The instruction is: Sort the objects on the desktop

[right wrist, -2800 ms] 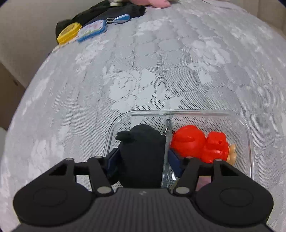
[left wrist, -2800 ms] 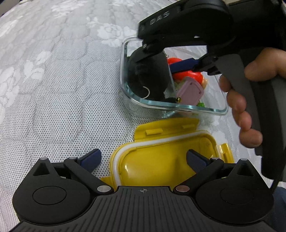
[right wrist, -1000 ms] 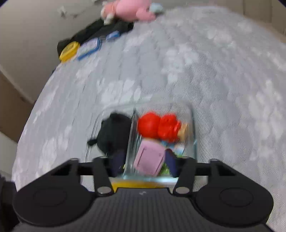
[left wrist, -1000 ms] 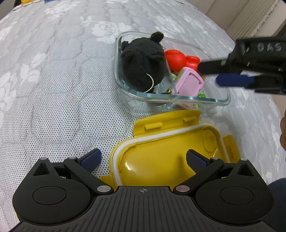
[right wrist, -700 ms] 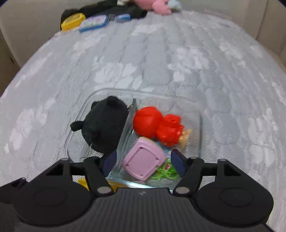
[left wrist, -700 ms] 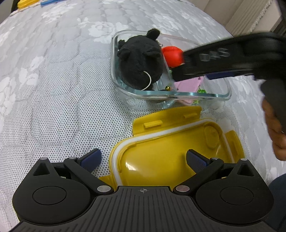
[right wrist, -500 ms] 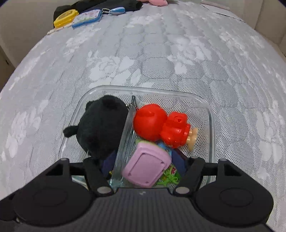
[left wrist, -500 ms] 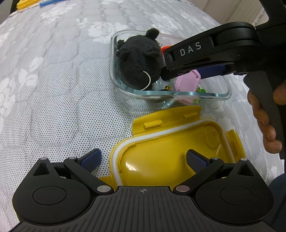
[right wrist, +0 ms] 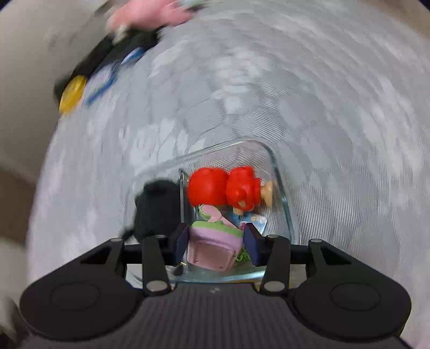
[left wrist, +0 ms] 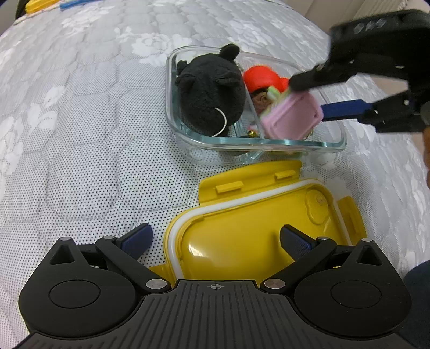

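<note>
A clear glass container with a divider sits on the quilted bed. Its left part holds a black plush toy; the right part holds a red toy and small items. My right gripper is shut on a pink box-shaped toy and holds it tilted over the right part; the toy also shows in the left wrist view. My left gripper is open and empty, low over the yellow lid lying in front of the container.
The bed's white floral quilt spreads around. Far off at the bed's edge lie a yellow round thing, a blue item, dark cloth and a pink plush, all blurred.
The right gripper closed on the pink toy and lifted it, tilting it up in the container. It had earlier released the black plush. The left gripper stayed still.
</note>
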### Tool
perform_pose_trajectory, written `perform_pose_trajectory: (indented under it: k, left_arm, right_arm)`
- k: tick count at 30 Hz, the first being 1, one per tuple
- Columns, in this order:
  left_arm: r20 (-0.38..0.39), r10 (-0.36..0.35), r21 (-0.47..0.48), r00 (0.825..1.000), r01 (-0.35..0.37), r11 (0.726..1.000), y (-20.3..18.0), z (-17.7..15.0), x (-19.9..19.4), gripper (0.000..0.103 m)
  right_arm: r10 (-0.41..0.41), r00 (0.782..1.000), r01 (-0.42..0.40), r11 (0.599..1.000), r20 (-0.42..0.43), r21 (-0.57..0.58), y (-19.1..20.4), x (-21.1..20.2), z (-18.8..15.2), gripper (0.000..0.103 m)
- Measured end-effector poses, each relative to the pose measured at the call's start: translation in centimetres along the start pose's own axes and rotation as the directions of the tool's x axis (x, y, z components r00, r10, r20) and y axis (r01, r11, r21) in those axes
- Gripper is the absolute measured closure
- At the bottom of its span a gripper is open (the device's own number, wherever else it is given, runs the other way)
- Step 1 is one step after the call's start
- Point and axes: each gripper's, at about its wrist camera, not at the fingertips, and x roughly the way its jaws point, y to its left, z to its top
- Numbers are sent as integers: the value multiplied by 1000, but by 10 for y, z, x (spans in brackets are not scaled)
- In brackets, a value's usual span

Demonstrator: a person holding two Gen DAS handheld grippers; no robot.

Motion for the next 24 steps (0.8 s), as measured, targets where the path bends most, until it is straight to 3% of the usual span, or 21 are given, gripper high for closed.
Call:
perform_pose_trajectory:
  k: [3,6,9,13,19,22,24]
  left_arm:
    - [-1,1,4,1000,-1,1000,-1,1,0,0]
    - [-2,2,8,1000,-2,1000,-1,1,-1,0]
    - [-3,-1,5,1000,1,1000,-1,0,-1,0]
    - [-4,-4,-1,1000,4,1000,0,1,-1,0]
    - [-5,2,14,1000,-2,1000,-2,0,1,0]
    - [-6,3,16,1000,-2,1000,-2,0,1,0]
    - [-7,2,16,1000,-2,1000,-1,0,2,0]
  right_arm:
    - [142,990,-138,949,5,285,-27,-1,-1,55]
    - [150,989,-141,924,3,356,-37,7,-4,55]
    - [32,999,-29,966,-8,257,-29,4,-2,51]
    - [-46,994,36,994,100,103,-16,-16,-3,51]
    - [-11,984,45,981,175,-188,21,-11,-17,52]
    - [39,988,-5,974,147,-227,35,2,-22,58]
    - [10,995,10,980,98,-201,36,19,-23,61]
